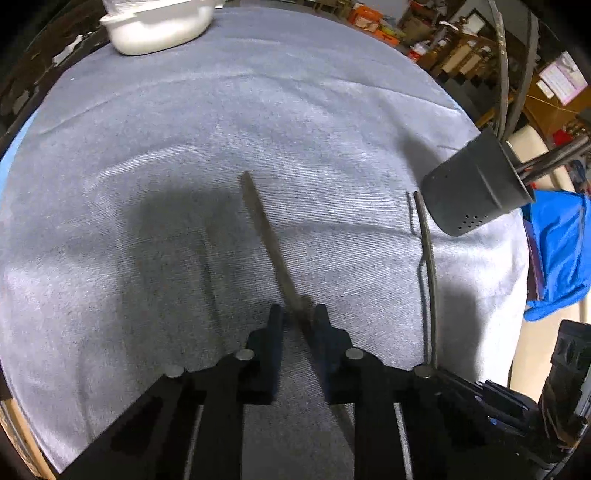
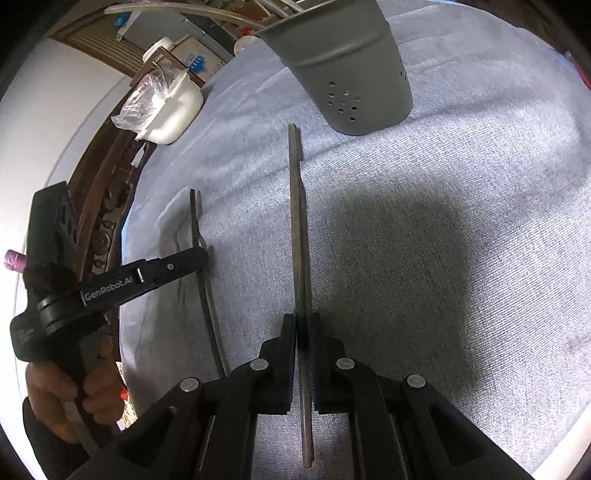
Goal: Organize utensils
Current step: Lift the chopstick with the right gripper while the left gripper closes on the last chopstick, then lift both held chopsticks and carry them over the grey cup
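Two long thin metal utensils in play, both seen edge-on, so can't tell fork, knife or spoon. The first utensil [image 2: 300, 258] sits pinched in the right gripper [image 2: 302, 325]: fingers closed down on it w/ only the metal strip between the pads, one end sticking fwd toward the holder, the other end running back between the finger arms. It's held above the cloth, tip pointing at the base of the gray utensil holder [image 2: 347, 70].

The second utensil [image 1: 271, 254] is in the left gripper [image 1: 298, 314]: fingers nearly closed around it, pads at either side of the shaft; blurry there, so can't tell for sure that both pads touch. Its far end points fwd-left over the cloth. In the right wrist view this same piece [image 2: 201, 258] shows as a thin dark curve passing by the left gripper's tip [image 2: 195, 258].

Holder [image 1: 476, 188] stands near the right edge of the table, gray cup w/ small holes low on its wall, a few dark handles poking out of its mouth.

All over a blue-gray tablecloth [image 1: 221, 129]. White dish [image 1: 159, 26] at the far-left corner, w/ crumpled clear plastic [image 2: 147, 99] in it. Person's hand [image 2: 74, 395] grips the left tool's handle.
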`<action>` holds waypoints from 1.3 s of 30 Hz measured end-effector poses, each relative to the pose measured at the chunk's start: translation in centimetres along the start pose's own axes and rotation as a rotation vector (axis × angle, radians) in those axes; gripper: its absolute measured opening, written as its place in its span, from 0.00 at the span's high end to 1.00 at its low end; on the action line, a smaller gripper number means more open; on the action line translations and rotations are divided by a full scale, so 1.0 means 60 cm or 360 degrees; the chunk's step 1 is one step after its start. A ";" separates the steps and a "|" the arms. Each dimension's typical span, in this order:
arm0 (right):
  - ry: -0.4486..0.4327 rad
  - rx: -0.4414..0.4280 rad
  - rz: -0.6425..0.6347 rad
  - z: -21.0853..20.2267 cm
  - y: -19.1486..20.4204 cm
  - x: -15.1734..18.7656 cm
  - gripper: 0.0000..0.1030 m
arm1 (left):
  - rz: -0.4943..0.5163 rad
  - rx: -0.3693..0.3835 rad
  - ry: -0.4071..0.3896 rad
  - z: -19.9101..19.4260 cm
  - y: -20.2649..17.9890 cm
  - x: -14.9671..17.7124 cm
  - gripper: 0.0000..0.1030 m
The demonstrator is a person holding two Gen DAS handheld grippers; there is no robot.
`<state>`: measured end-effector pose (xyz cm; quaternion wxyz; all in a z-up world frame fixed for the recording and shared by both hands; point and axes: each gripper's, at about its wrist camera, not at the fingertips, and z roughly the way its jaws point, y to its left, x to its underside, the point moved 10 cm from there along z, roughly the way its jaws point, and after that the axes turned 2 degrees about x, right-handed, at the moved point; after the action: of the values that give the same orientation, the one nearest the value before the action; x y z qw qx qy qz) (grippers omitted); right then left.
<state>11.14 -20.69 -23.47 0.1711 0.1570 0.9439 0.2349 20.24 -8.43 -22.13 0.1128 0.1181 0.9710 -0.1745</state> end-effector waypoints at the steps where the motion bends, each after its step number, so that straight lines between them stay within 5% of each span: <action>1: 0.0009 -0.0001 -0.0008 0.000 0.001 0.000 0.91 | 0.0012 0.0020 0.0010 0.000 -0.002 0.000 0.88; 9: 0.0100 -0.0045 -0.0035 -0.001 0.006 -0.005 0.90 | 0.0236 0.0039 0.0158 0.004 0.002 -0.008 0.87; 15: 0.0030 0.0048 -0.0152 -0.016 0.024 -0.042 0.90 | 0.0443 0.0006 0.0284 -0.001 -0.002 0.001 0.87; 23: -0.0035 0.0260 -0.0227 0.000 0.033 -0.109 0.89 | 0.0274 0.0049 0.0237 -0.021 0.025 -0.025 0.72; 31: -0.0033 0.0480 -0.0268 0.038 0.031 -0.140 0.89 | 0.0166 0.0037 0.0217 -0.010 0.031 -0.045 0.72; 36: -0.0015 0.0440 -0.0217 0.051 0.025 -0.143 0.89 | 0.0206 0.0001 0.0232 0.005 0.019 -0.035 0.73; 39: -0.0026 0.0406 -0.0226 0.050 0.026 -0.144 0.91 | 0.0237 -0.0021 0.0214 0.009 0.014 -0.033 0.84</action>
<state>20.38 -21.46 -23.07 0.1736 0.1123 0.9734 0.0990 22.45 -8.23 -22.41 0.0607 0.2006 0.9661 -0.1509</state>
